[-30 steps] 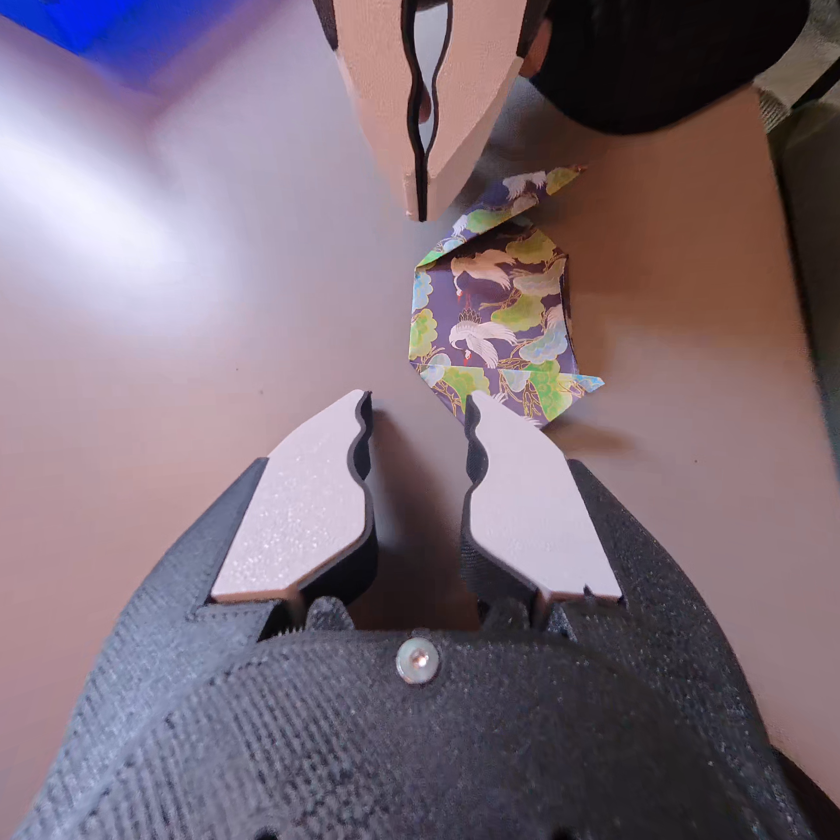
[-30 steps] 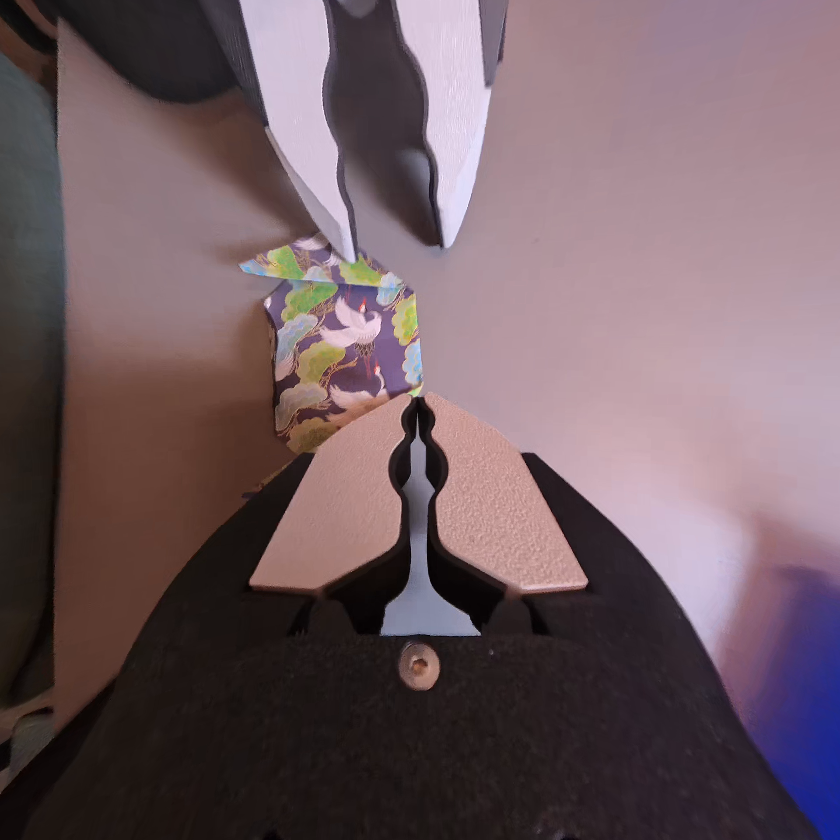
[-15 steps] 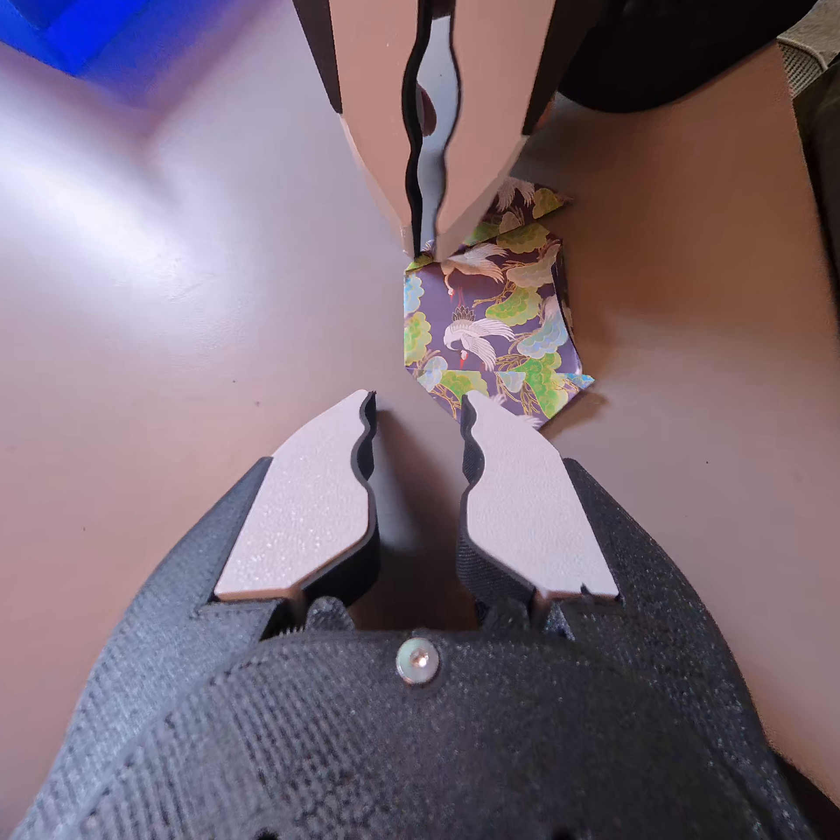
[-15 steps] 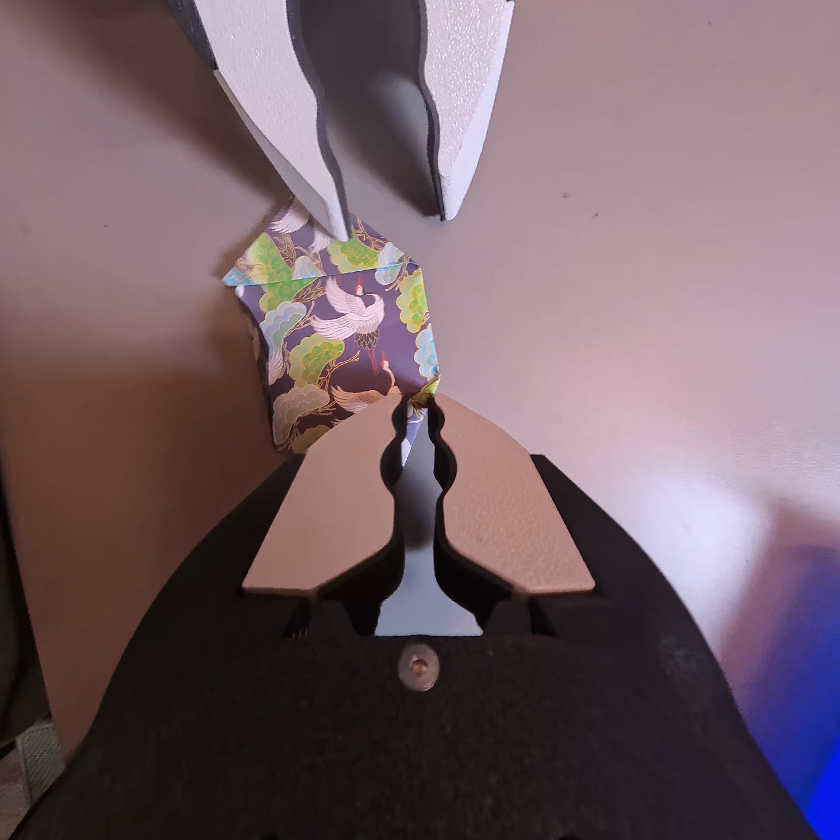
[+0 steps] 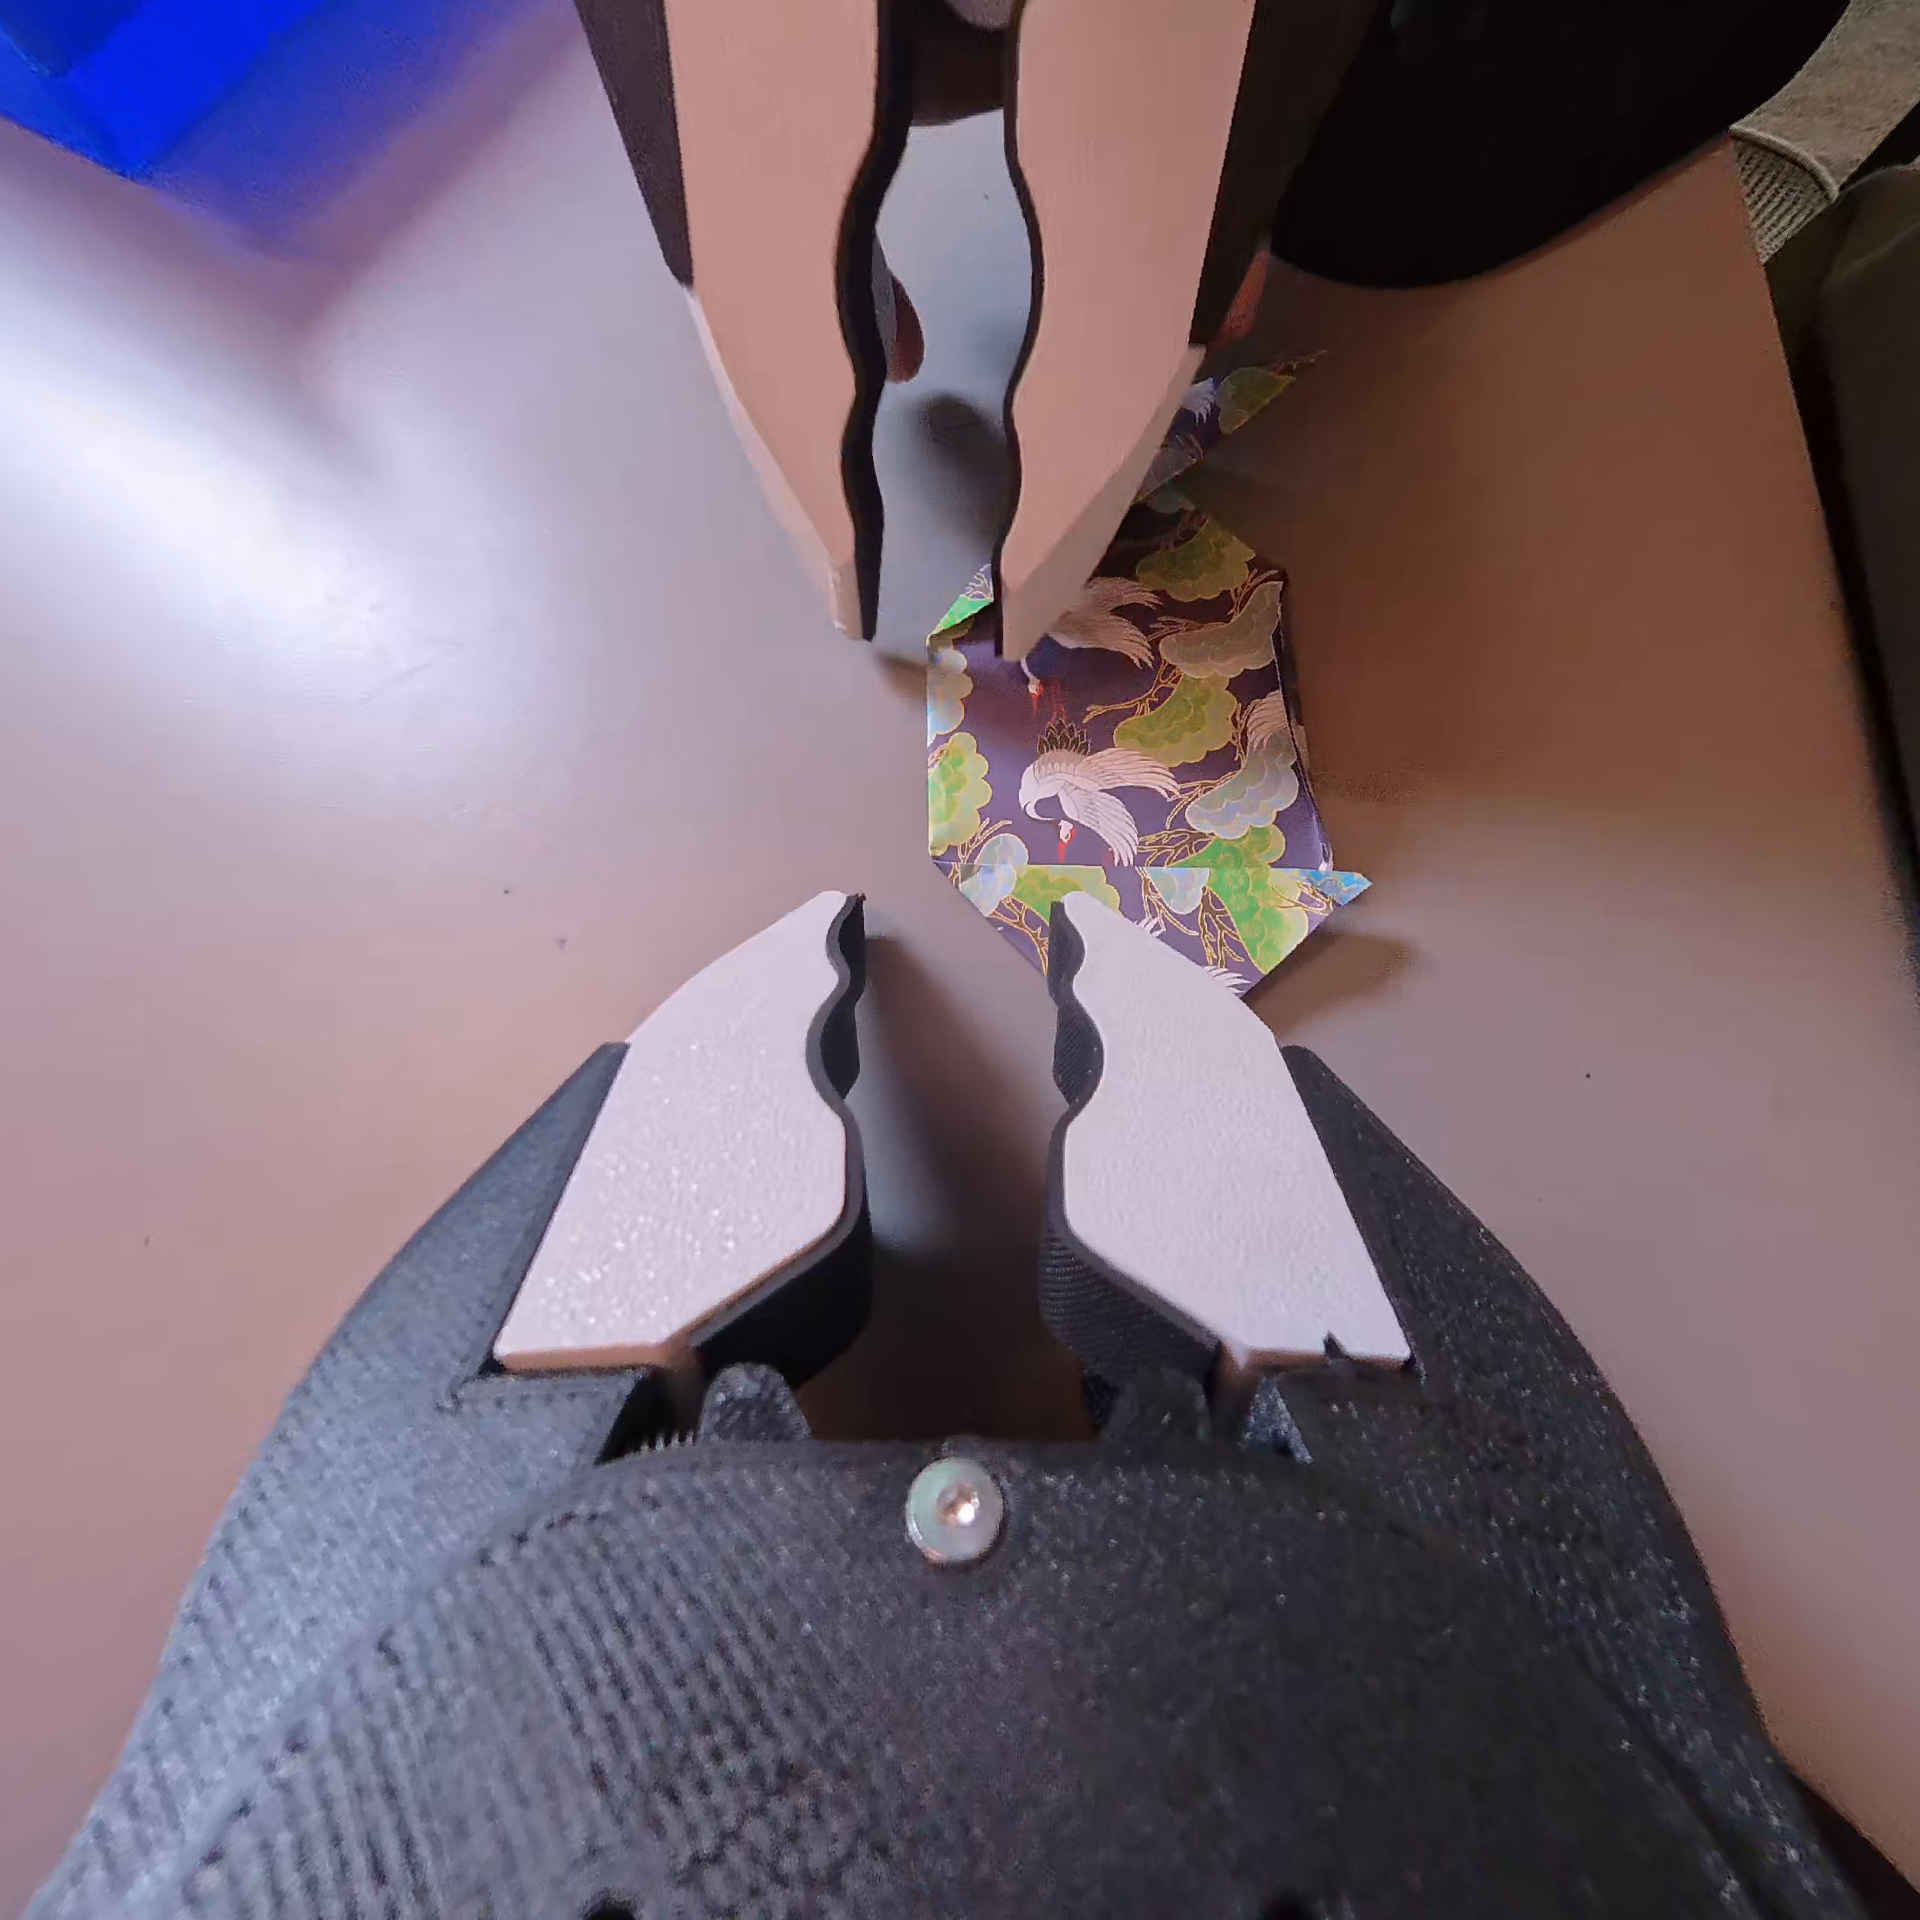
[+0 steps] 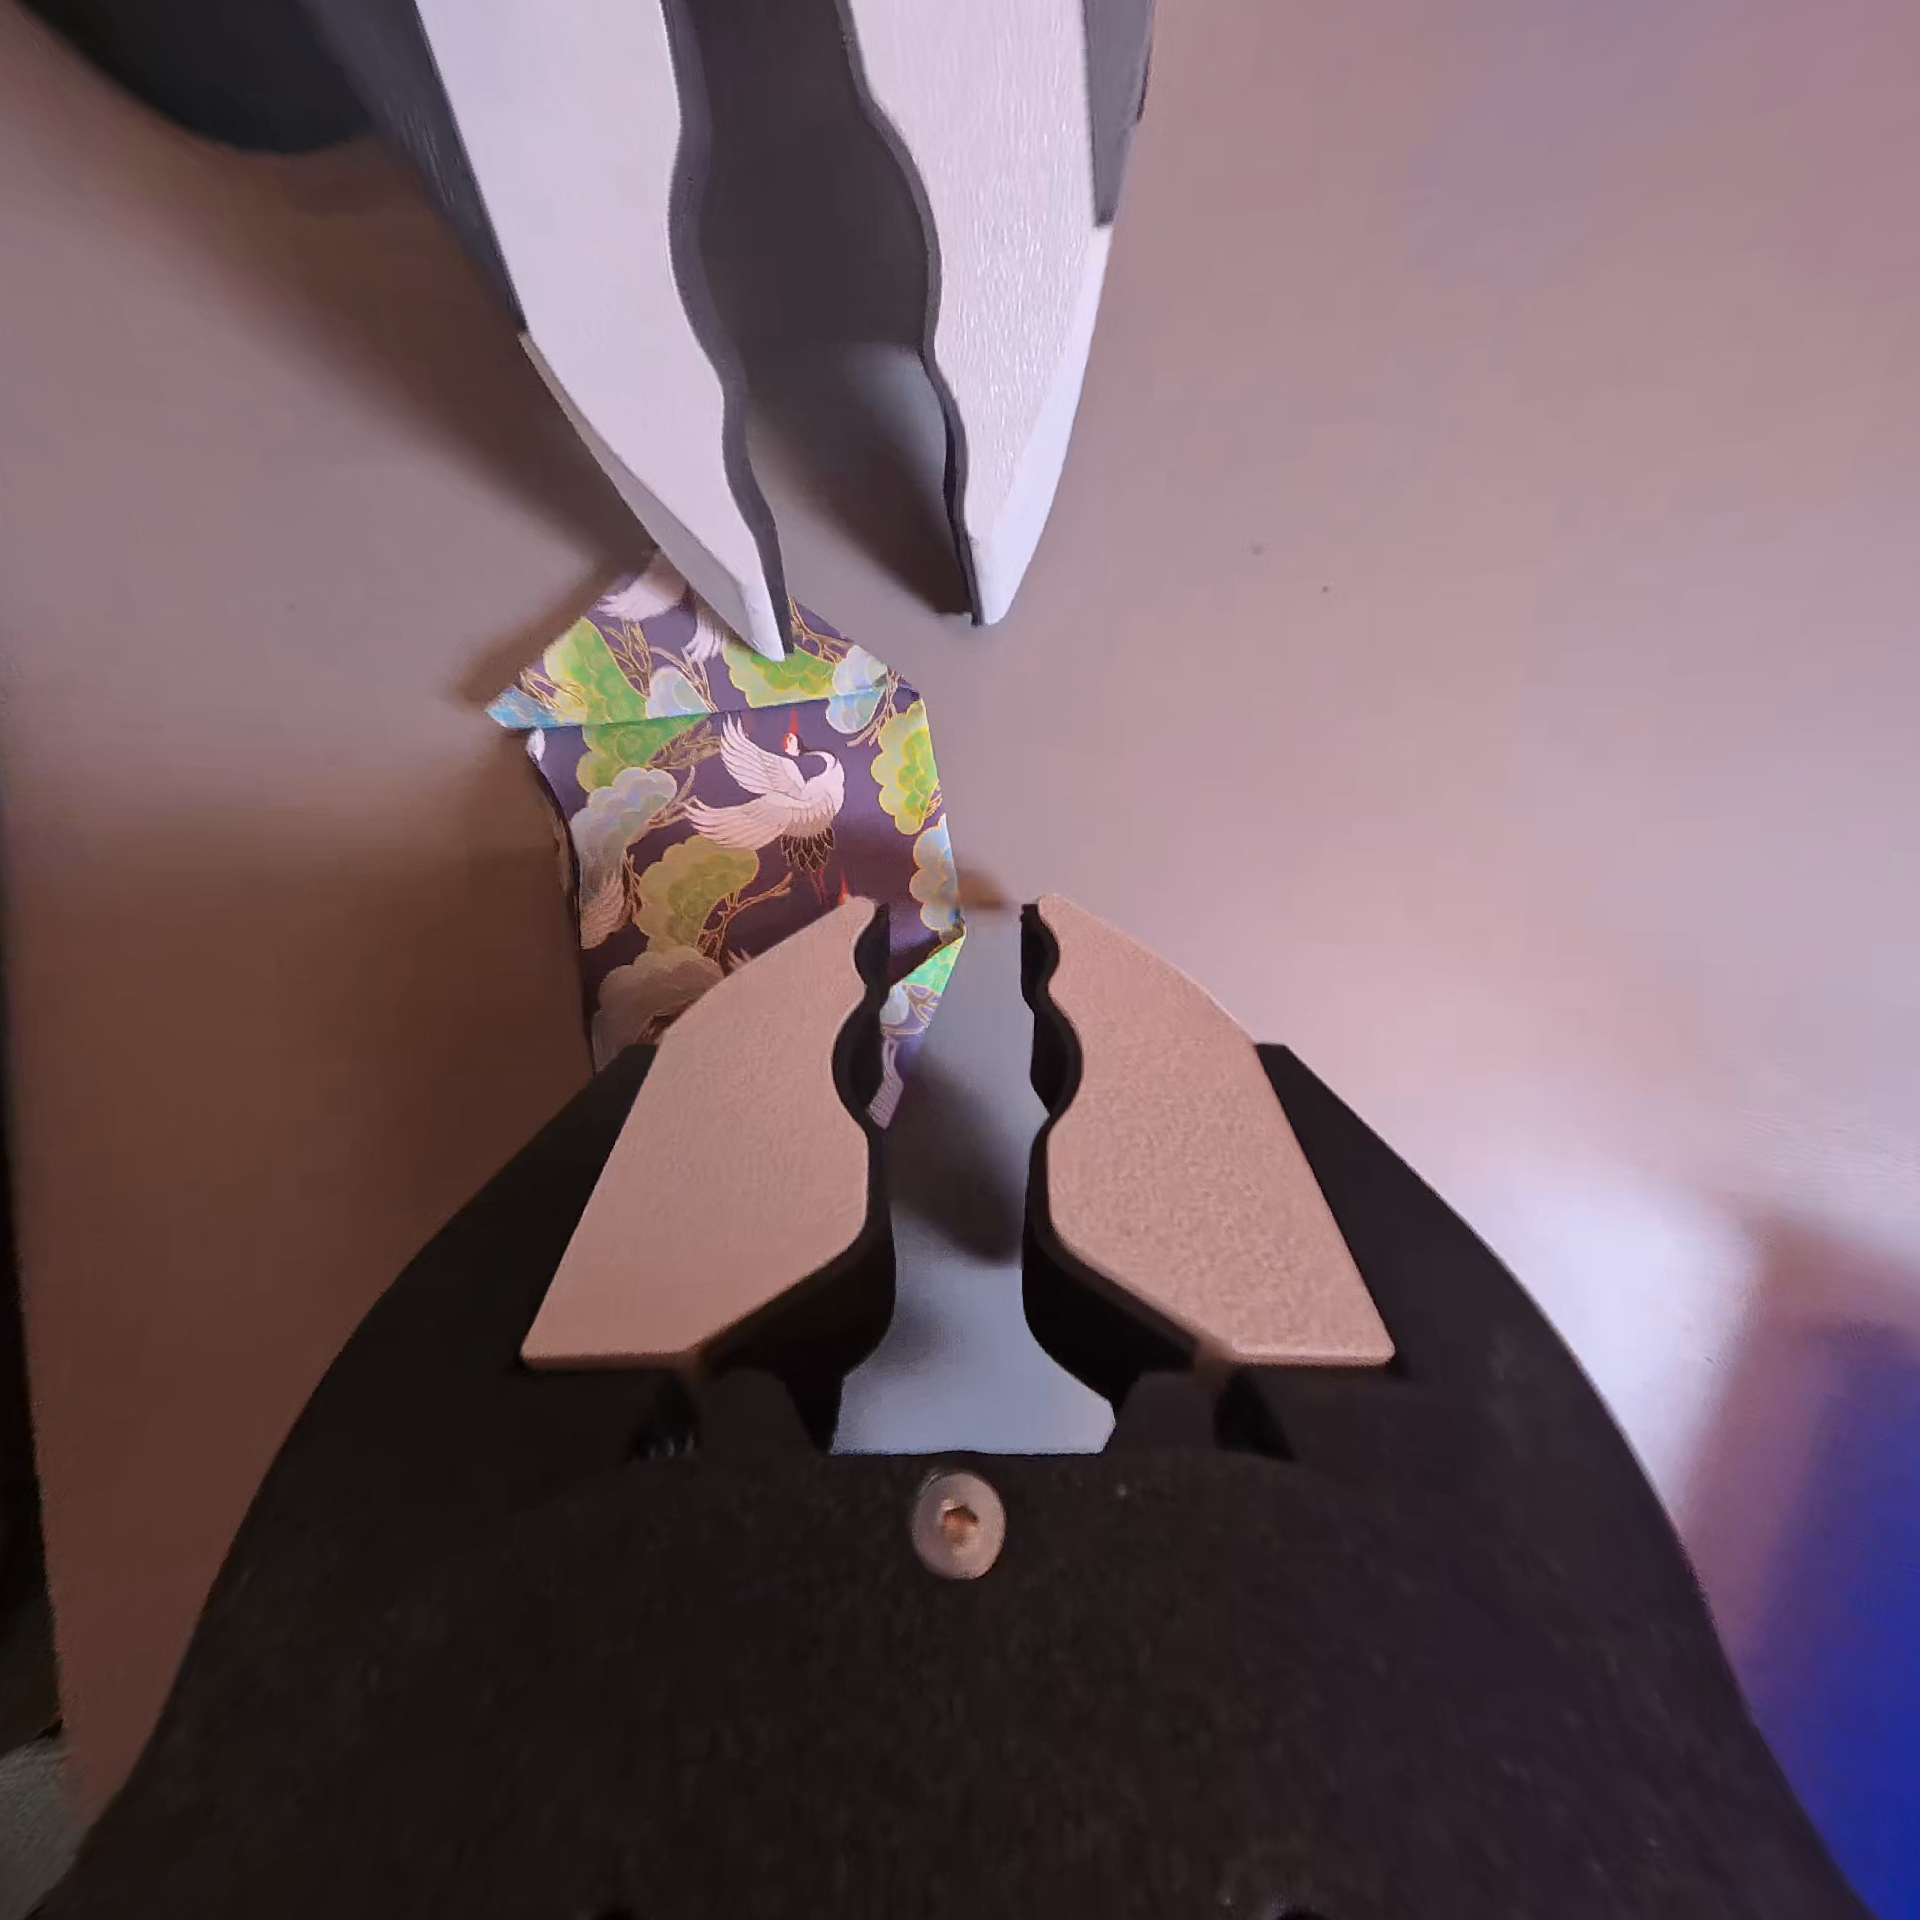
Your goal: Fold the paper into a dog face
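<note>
The right hand-held gripper [image 6: 954,914], nearly closed a second ago, is now parted beside the folded paper [image 5: 1122,748]; the left hand-held gripper [image 5: 956,914] is kept apart, empty.

Left wrist view: low, close over the table [image 5: 312,831], facing the right wrist view.
Shared: the folded paper [image 5: 1122,748] [image 6: 748,821] between them.
</note>
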### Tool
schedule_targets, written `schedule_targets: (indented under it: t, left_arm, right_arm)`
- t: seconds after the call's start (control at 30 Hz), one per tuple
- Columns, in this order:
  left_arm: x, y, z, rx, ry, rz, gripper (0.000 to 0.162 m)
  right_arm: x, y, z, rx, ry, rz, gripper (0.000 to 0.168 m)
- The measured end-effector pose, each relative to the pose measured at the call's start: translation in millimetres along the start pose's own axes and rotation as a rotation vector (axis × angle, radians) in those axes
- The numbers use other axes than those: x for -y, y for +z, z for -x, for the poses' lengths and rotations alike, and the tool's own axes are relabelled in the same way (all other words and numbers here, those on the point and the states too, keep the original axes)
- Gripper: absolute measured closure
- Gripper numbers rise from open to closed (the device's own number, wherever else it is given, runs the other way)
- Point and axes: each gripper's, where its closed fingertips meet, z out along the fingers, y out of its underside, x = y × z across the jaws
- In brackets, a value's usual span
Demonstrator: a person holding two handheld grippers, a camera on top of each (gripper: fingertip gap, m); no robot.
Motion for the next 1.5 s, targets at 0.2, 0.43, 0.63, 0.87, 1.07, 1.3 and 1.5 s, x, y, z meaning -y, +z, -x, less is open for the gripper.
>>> schedule_targets:
  t: [0.2, 0.43, 0.63, 0.87, 1.07, 1.3, 1.5]
  left_arm:
    - [0.3, -1.5, 1.0, 0.002, 0.000, -0.004, 0.128]
    - [5.7, -5.8, -0.2, -0.025, -0.035, -0.050, 0.127]
    - [14.0, -9.5, -2.9, -0.088, -0.105, -0.120, 0.124]
    - [30.7, -18.1, -5.7, -0.172, -0.189, -0.242, 0.125]
    - [41.0, -34.3, -0.5, -0.202, -0.219, -0.316, 0.162]
    - [40.5, -47.2, 5.6, -0.303, -0.345, -0.373, 0.162]
    - [48.6, -56.3, 16.0, -0.349, -0.463, -0.490, 0.162]
  right_arm:
    - [-1.0, 3.4, 1.5, -0.030, -0.013, 0.035, 0.159]
    - [5.1, -0.1, 0.3, -0.031, -0.001, -0.047, 0.168]
    - [33.8, -31.3, -4.6, -0.078, -0.041, -0.240, 0.168]
    - [50.9, -56.6, -9.4, -0.114, -0.021, -0.379, 0.168]
    - [58.5, -70.9, -13.9, -0.074, 0.035, -0.498, 0.165]
    - [39.2, -80.8, -25.0, 0.095, 0.179, -0.562, 0.120]
    - [47.1, -87.9, -28.3, 0.250, 0.380, -0.653, 0.168]
